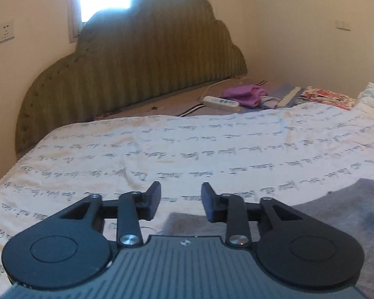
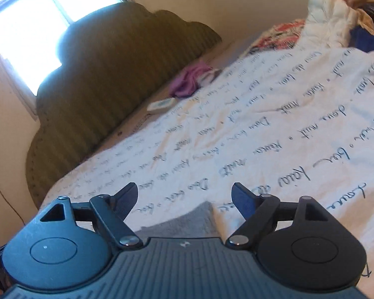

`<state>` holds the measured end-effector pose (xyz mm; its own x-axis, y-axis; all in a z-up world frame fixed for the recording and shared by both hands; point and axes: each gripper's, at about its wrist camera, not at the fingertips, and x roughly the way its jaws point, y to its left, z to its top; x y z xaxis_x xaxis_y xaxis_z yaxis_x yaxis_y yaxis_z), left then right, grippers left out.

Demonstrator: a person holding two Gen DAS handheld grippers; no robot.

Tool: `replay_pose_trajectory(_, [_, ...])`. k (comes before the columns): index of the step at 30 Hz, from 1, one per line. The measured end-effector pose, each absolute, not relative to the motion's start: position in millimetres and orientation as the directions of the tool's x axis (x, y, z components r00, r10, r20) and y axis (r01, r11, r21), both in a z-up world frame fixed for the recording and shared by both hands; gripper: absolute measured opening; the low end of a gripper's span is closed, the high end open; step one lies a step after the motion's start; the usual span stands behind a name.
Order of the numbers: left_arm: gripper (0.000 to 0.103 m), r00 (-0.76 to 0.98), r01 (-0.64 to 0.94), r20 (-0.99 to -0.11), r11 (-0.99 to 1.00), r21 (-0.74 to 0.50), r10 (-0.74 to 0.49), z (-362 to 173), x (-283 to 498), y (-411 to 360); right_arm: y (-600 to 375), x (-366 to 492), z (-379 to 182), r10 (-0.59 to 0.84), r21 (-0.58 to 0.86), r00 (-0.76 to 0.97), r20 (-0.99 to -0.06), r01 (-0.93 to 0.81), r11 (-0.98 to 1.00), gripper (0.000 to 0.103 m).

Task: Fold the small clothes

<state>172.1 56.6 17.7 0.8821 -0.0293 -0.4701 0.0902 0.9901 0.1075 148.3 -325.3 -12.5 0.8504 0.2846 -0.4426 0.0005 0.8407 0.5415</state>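
A small grey garment (image 1: 336,214) lies on the white bedspread with blue script (image 1: 187,149). In the left wrist view it spreads from under my left gripper (image 1: 180,199) out to the lower right. My left gripper is open and empty, just above the garment's near edge. In the right wrist view a corner of the grey garment (image 2: 187,220) shows between the jaws of my right gripper (image 2: 184,196). That gripper is open and empty, hovering over the corner.
A green scalloped headboard (image 1: 137,69) stands at the back under a bright window. A white power strip (image 1: 220,102), a purple cloth (image 1: 244,94) and a patterned cloth (image 1: 326,97) lie near it. More piled clothes (image 2: 349,7) sit at the right.
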Motion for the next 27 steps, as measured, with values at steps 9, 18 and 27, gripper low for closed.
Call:
replay_pose_trajectory(9, [0.067, 0.803, 0.137, -0.595, 0.965, 0.226, 0.025, -71, 197, -4, -229, 182, -80, 0.156, 0.15, 0.765, -0.625, -0.079, 0.986, 0.082])
replay_pose_trajectory(18, [0.073, 0.786, 0.099, -0.618, 0.986, 0.137, 0.007, -67, 202, 19, -227, 182, -76, 0.143, 0.136, 0.764, -0.63, -0.073, 0.988, 0.085])
replay_pose_trajectory(27, [0.077, 0.775, 0.022, -0.629, 0.994, 0.109, 0.052, -39, 134, 30, -215, 103, -42, 0.179, 0.166, 0.79, -0.587, -0.099, 0.981, 0.087])
